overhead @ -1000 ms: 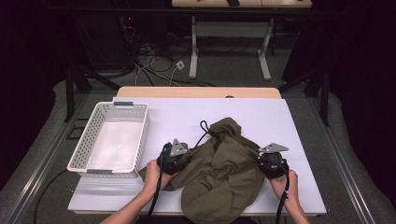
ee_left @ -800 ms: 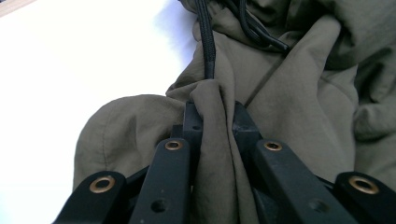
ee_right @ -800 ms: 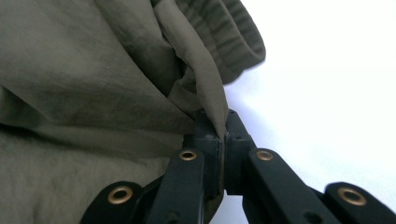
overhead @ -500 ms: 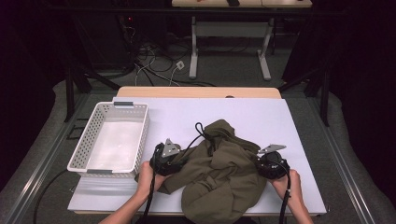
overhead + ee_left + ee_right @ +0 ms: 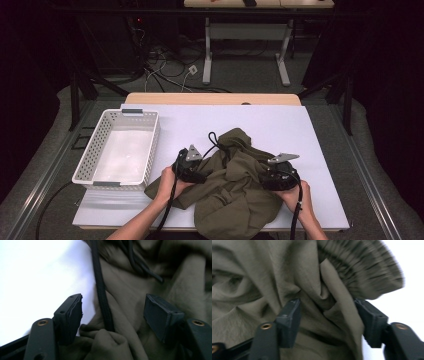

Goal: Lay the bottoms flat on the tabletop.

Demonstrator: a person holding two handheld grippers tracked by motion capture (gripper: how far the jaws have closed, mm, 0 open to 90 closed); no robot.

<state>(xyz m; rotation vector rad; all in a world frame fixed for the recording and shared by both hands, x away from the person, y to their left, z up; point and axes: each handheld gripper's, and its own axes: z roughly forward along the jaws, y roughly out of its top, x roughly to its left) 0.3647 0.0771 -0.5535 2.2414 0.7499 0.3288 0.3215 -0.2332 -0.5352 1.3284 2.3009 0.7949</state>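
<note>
so I've got both grippers down on the garment (image 5: pixel 235 195), an olive thing bunched up on the white mat (image 5: pixel 280 125), hanging a bit over my edge of the table. Left gripper (image 5: pixel 113 315) has its jaws wide apart with a fold of fabric and the black drawstring (image 5: pixel 102 300) sitting right between them, nothing pinched yet. Right gripper (image 5: pixel 328 322) is the same deal, jaws spread with cloth bunched in the gap, and the ribbed cuff (image 5: pixel 362 267) just ahead of it and off toward its right jaw. Neither one actually has hold of anything as far as I can see.

I'd say I'm at the grab step, both sides lined up. Next move is to close on cloth only, so I'd nudge the left one off that cord first. Basket (image 5: pixel 120 147) sits out past my left gripper, away from the garment
</note>
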